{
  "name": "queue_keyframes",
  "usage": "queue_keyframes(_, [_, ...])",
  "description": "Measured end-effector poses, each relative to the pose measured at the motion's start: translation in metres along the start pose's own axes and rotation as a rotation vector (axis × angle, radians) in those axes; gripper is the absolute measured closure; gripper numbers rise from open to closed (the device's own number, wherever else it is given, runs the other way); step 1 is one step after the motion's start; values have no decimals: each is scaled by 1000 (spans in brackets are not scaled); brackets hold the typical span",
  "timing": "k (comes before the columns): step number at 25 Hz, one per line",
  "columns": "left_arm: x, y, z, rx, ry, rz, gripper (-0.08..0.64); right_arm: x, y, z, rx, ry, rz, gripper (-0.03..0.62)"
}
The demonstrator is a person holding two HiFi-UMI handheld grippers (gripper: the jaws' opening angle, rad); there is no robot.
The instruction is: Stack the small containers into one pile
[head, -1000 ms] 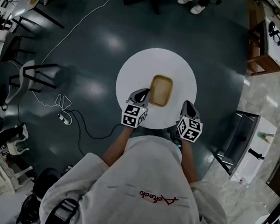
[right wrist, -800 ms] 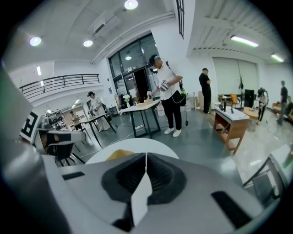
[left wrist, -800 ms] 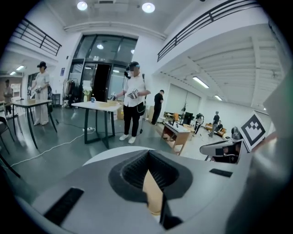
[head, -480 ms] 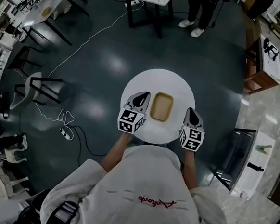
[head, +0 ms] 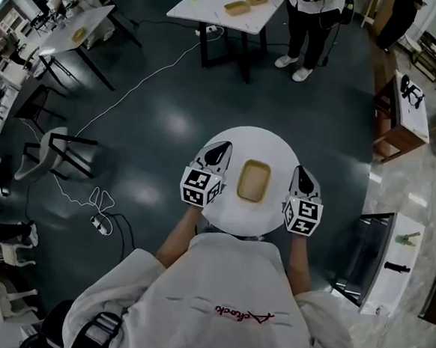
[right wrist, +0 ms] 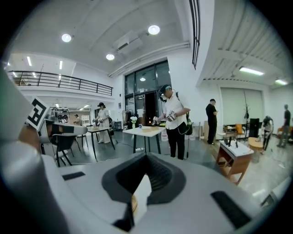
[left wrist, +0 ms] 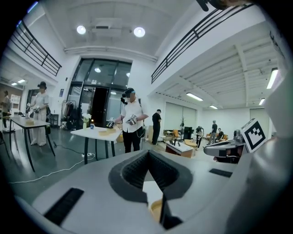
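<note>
**Head view.** A tan container [head: 253, 181] rests near the centre of the round white tabletop [head: 239, 143]. Whether it is a single piece or several nested ones cannot be told from this height. The left gripper [head: 220, 150] hangs at the container's 9 o'clock and the right gripper [head: 301, 173] at its 3 o'clock, both clear of it.

**Gripper views.** Each pair of jaws is clenched with nothing between them. A sliver of the tan container shows below each seam.

**Surroundings.** At 12 o'clock, well apart, a person [head: 311, 19] stands beside a second table [head: 209, 5] bearing more containers [head: 237, 7]. A chair [head: 53, 153] stands on the dark floor at 9 o'clock.
</note>
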State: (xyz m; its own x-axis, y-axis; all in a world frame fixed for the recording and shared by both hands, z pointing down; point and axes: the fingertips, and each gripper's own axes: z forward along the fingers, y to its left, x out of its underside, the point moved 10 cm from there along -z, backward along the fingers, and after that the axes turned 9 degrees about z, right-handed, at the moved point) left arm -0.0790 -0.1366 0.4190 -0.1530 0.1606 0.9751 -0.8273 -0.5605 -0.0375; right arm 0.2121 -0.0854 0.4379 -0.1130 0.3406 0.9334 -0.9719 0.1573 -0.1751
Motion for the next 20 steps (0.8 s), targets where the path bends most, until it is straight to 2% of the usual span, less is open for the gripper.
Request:
queue_keyframes(9, [-15,13,-2,16,-56,2,551,-20,18,-2,7,-48,-31,572])
queue_keyframes(20, [-18,6,-2,40,-56,4,551,-26,22,-5,18,-52,-29,572])
